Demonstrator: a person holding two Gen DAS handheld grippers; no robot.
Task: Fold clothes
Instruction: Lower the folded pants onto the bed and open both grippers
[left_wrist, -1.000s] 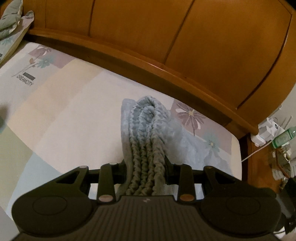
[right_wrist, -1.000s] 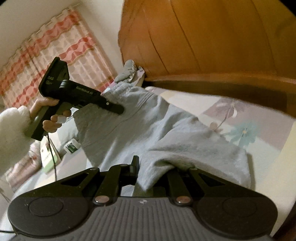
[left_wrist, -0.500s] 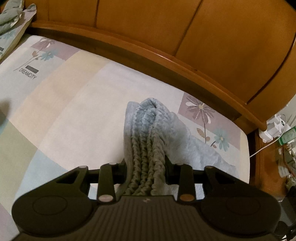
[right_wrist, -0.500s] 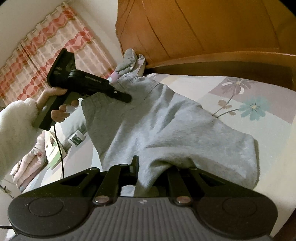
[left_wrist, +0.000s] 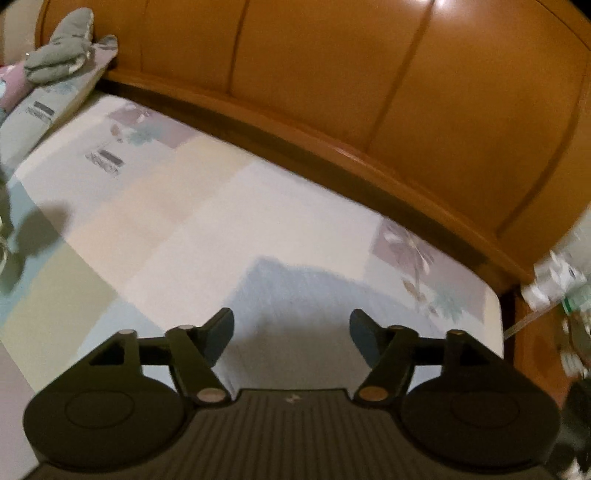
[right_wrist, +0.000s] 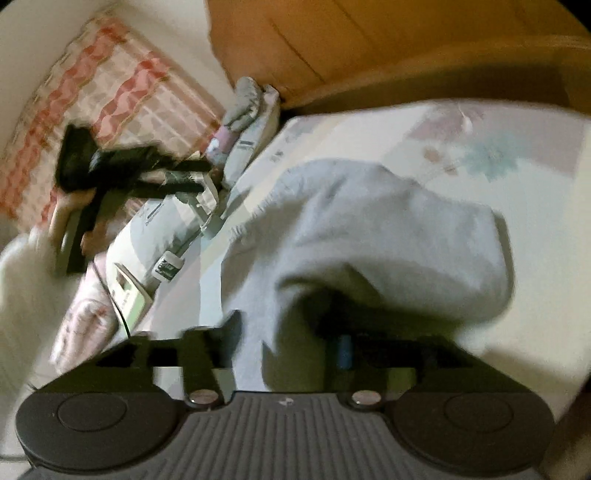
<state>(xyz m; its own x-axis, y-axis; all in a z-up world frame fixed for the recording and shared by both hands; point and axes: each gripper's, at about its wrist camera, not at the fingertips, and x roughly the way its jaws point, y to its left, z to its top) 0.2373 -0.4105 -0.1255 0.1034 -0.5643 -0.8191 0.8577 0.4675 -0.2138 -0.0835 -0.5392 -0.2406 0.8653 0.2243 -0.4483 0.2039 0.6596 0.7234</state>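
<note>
- On the bed: grey garment lying bunched.
- Left gripper: fingers spreading wide, holding nothing.
- Right gripper: fingers apparently parting around cloth; blurred, grip uncertain.

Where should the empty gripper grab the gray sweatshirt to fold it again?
Probably the ribbed hem edge of the gray sweatshirt, the far end lying loose on the bed sheet. That edge is thin and free, so the open left gripper could slide in low from the pillow side and pinch it. The picture is blurry, so this is a guess.
</note>
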